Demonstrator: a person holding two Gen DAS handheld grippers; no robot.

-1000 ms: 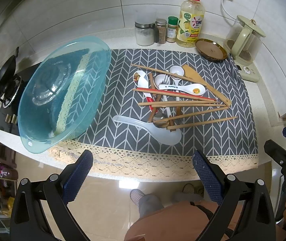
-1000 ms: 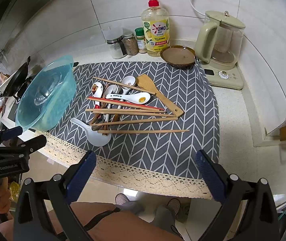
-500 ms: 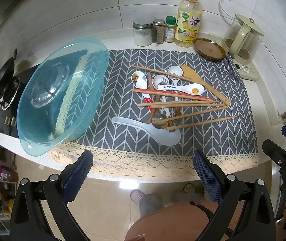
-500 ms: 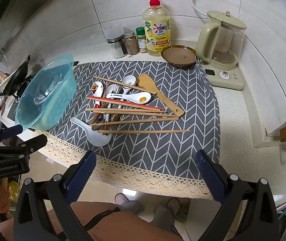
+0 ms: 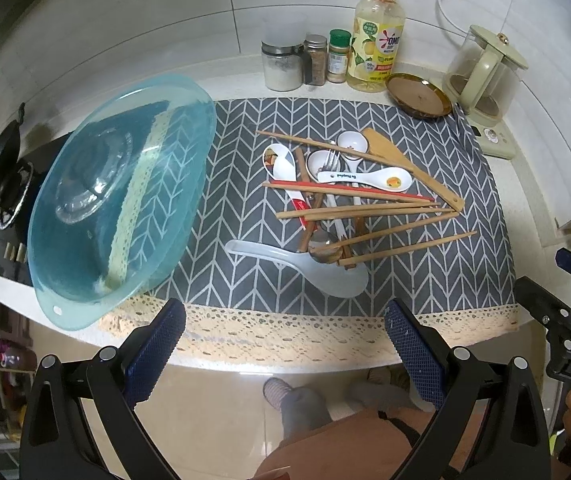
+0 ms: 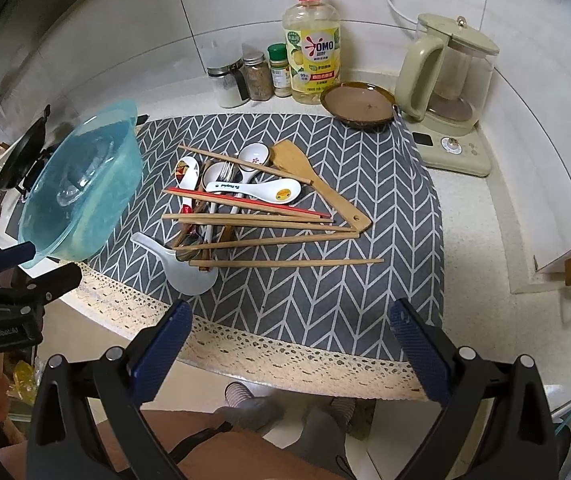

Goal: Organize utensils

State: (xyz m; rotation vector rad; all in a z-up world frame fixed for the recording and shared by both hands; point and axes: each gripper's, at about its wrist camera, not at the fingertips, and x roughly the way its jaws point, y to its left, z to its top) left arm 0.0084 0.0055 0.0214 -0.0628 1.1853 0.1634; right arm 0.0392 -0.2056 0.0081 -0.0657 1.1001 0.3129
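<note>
Both tools, left and right, hang wide open and empty off the bench edge. The utensils lie heaped mid-mat, chopsticks crossing spoons; a blue bowl stands just left, bottles and kettle behind

- Left gripper hangs wide open before the table edge
- utensils lie piled on the grey mat; blue bowl sits tilted at its left

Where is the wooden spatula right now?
In both views the wooden spatula lies on the grey mat, at the right edge of the utensil pile, its blade pointing toward the brown dish.
</note>
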